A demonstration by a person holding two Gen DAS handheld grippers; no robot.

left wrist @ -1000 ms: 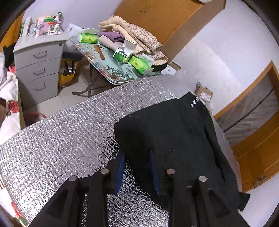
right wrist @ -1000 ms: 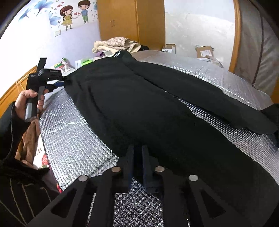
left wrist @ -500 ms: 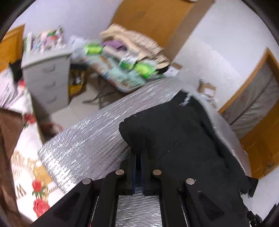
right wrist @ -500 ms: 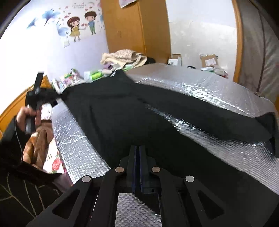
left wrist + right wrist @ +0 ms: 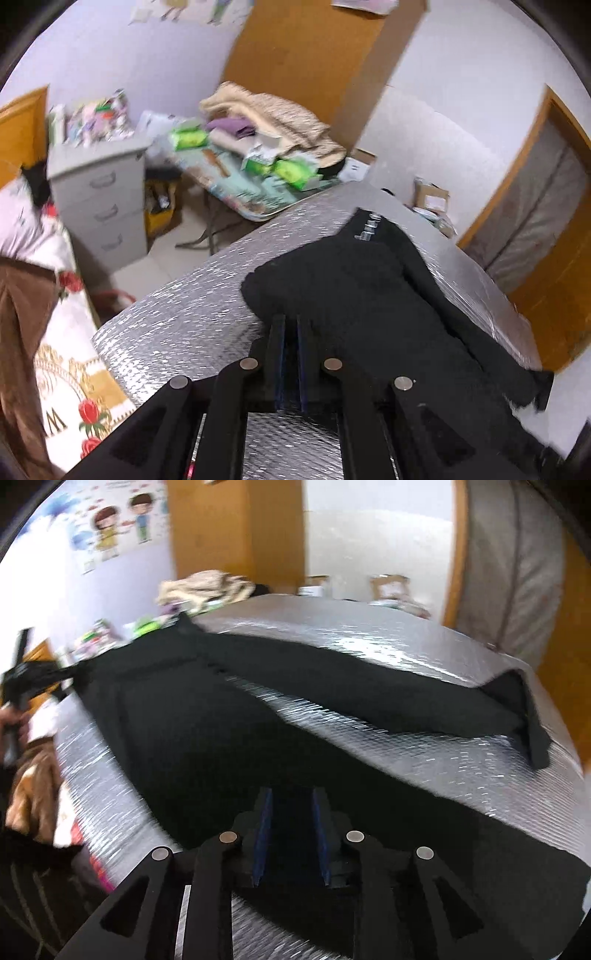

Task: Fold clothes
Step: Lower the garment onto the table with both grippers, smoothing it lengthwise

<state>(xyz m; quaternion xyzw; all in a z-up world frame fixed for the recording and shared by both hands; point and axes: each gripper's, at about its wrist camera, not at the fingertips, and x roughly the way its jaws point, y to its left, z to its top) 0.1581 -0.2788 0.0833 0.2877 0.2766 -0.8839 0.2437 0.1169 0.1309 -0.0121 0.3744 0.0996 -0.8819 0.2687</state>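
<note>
A black garment lies spread over a silver quilted counter, one long sleeve stretched toward the far right edge where its cuff folds over. In the left wrist view the left gripper is clenched on the near corner of the garment, its two fingers pressed together with black cloth pinched between the blue pads; the fabric runs up and away from there to a collar with a pale label at the far end. In the right wrist view the right gripper sits at the garment's near hem with its jaws opening: the blue pads stand apart, dark cloth lies between them, and they do not press on it. At the far left of that view a hand holds the other gripper against the garment's corner. Beyond the counter stand a grey drawer unit, a cluttered side table piled with clothes and green packets, and a wooden wardrobe. Both views are motion-blurred.
</note>
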